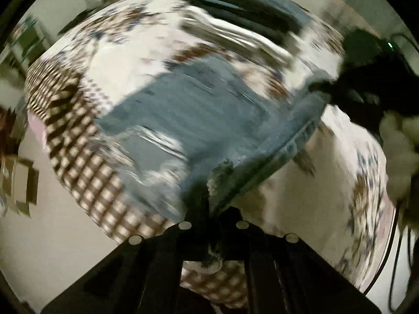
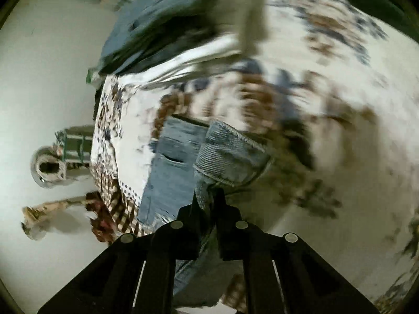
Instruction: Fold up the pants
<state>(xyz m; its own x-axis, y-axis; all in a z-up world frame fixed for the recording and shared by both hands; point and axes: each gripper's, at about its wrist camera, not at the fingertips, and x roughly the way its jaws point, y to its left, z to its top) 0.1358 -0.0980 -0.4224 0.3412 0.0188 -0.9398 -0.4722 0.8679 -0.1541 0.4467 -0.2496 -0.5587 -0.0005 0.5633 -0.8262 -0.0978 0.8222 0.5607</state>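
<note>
Gripping a frayed denim edge, the left gripper [image 1: 209, 196] had its jaws closed on the jeans [image 1: 199, 110], which lay spread across a floral bedspread [image 1: 117, 52] with a brown checked border [image 1: 86, 167]. Both views were smeared by motion blur. The right gripper [image 2: 208, 198] was likewise clamped on denim, a folded hem [image 2: 230, 154] bunched just above its fingertips, the rest of the jeans trailing down and to the left over the bedspread. In the left wrist view the right gripper showed as a dark shape at the jeans' far corner. A pile of folded clothes [image 1: 248, 7] sat farther back on the bed. Pale floor [image 2: 47, 65] lay beyond the bed's edge.
</note>
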